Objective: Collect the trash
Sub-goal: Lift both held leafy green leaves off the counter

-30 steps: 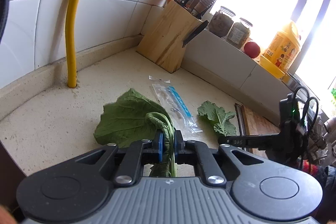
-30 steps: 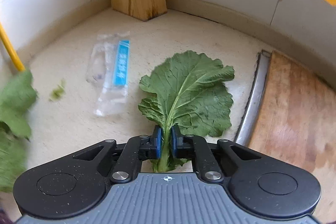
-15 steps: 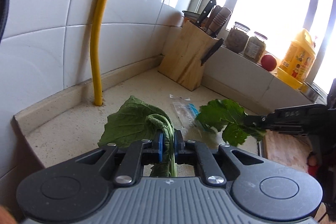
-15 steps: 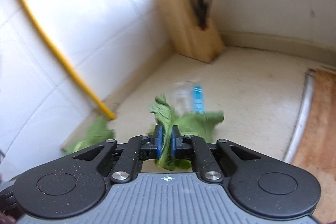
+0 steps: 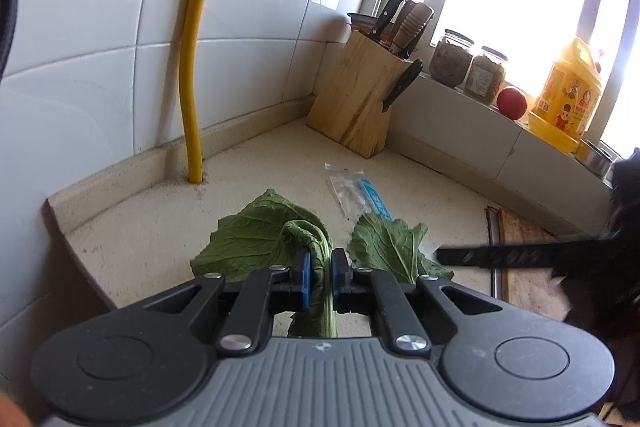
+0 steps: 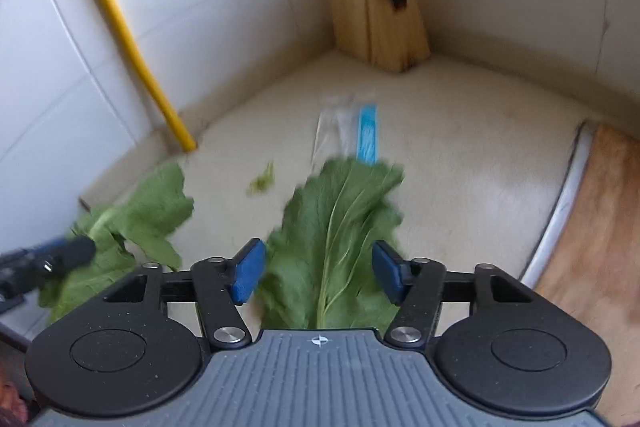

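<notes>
- Two green leaves and a clear plastic wrapper (image 5: pixel 352 189) with a blue stripe are the trash on show; the wrapper lies flat on the pale speckled worktop (image 5: pixel 152 227), between the leaves and the wooden knife block (image 5: pixel 356 103) in the corner
- The folded leaf (image 5: pixel 260 239) is broad, veined and curled over at its top, its pale stalk running down between the blue pads; the left gripper (image 5: pixel 319 277) has its jaws pressed onto that stalk, pinching it, and the blade hangs forward over the worktop's near edge
- The flat leaf (image 6: pixel 336 239) is wide with a light midrib and ragged edges, blurred in the right wrist view; it sits between the spread jaws of the right gripper (image 6: pixel 316 269), whose blue pads stand well apart on either side and do not touch it; whether it rests on the worktop cannot be told
- A small green scrap (image 6: pixel 262 181) lies on the worktop between the two leaves, near the foot of the yellow pipe (image 6: pixel 176 131)
</notes>
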### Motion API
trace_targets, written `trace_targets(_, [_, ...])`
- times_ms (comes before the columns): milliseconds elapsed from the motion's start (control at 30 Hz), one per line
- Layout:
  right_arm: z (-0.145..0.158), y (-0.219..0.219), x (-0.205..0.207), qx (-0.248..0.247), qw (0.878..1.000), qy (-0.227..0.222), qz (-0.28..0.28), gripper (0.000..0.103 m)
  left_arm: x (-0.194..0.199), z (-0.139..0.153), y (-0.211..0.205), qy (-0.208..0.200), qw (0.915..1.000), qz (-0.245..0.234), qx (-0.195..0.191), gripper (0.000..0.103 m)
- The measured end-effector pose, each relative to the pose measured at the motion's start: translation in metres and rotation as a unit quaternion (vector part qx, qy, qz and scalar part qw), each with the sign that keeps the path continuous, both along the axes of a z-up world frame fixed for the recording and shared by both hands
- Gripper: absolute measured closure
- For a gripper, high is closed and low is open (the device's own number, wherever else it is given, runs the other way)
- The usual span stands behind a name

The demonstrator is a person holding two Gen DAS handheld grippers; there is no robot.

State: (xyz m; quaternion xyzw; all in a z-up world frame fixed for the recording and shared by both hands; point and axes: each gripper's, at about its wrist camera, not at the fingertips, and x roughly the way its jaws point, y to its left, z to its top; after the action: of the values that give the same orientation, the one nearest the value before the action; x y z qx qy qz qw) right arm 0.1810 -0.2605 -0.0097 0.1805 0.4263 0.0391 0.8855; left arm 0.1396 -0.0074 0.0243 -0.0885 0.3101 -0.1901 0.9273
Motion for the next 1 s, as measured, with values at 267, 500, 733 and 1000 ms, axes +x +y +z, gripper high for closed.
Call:
trace_targets(267, [-0.038, 0.041, 0.001, -0.123, 0.992, 0.022, 0.024, 0.055, -0.012, -0.006, 0.002, 0.013, 0.9999, 0.003, -0.01, 0.095])
trace_targets(500, [-0.032, -0.002, -0.005, 0.032, 0.998, 0.061, 0.013, 0.093, -0.017, -0.014, -0.003, 0.02, 0.9997, -0.002, -0.013, 0.095])
trace_targets(733, [-0.023, -0.052, -0.024, 0.261, 0.965, 0.024, -0.032, 0.093, -0.019, -0.009, -0.01, 0.015, 0.9997, -0.013, -0.015, 0.095])
trace_targets(1000, [0.001, -0.053, -0.029, 0.329, 0.944, -0.021, -0.015, 0.093, -0.024, 0.001, -0.012, -0.005, 1.0, -0.001, -0.006, 0.095])
